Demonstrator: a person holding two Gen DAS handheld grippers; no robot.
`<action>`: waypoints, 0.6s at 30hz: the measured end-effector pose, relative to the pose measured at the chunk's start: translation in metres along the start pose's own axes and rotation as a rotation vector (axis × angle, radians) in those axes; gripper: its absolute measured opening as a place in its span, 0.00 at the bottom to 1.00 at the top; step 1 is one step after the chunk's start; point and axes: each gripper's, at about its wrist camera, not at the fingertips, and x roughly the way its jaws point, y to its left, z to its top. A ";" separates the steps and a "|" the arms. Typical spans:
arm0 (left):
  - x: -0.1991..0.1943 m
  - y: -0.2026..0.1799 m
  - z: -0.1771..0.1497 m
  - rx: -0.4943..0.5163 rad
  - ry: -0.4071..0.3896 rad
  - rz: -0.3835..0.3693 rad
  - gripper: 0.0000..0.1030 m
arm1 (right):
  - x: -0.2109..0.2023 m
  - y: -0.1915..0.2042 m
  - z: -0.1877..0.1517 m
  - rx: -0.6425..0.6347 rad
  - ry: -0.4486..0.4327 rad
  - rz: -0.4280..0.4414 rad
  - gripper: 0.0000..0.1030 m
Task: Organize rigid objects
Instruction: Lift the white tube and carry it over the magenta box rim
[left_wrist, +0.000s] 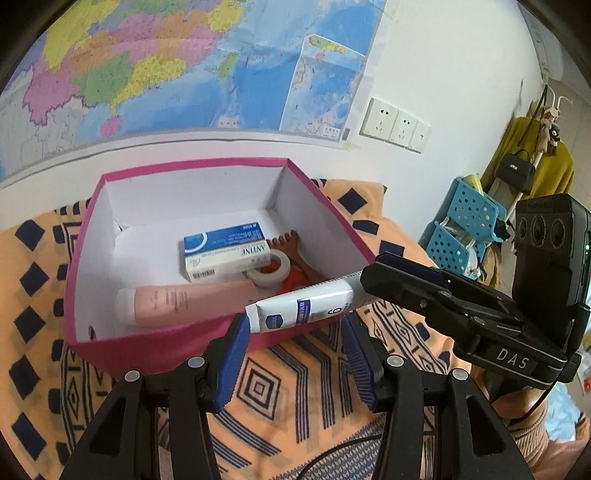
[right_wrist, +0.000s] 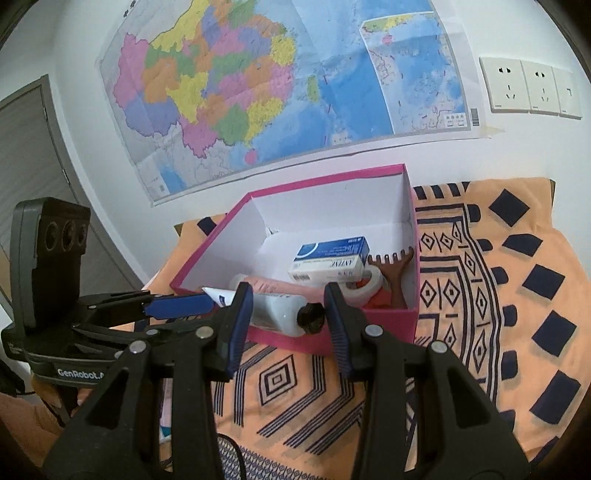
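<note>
A white tube (left_wrist: 306, 304) with blue print and a dark cap is gripped at both ends above the near rim of the pink box (left_wrist: 166, 347), mid-frame: the crimped end by the left gripper (left_wrist: 295, 363), the cap end by the right gripper (right_wrist: 288, 325).

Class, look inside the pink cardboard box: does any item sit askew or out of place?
Yes. The white squeeze tube with blue label is not down inside the pink cardboard box with the rest. It lies tilted across the box's near rim, its dark cap end between the right hand-held gripper fingers.
</note>
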 end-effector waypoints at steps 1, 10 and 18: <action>0.000 0.000 0.002 0.002 -0.003 0.002 0.50 | 0.001 -0.001 0.002 0.001 -0.003 0.000 0.42; 0.002 0.001 0.020 0.026 -0.032 0.012 0.50 | 0.010 -0.011 0.016 0.018 -0.017 -0.003 0.42; 0.017 0.004 0.028 0.032 -0.015 0.035 0.50 | 0.024 -0.022 0.022 0.039 -0.002 -0.009 0.42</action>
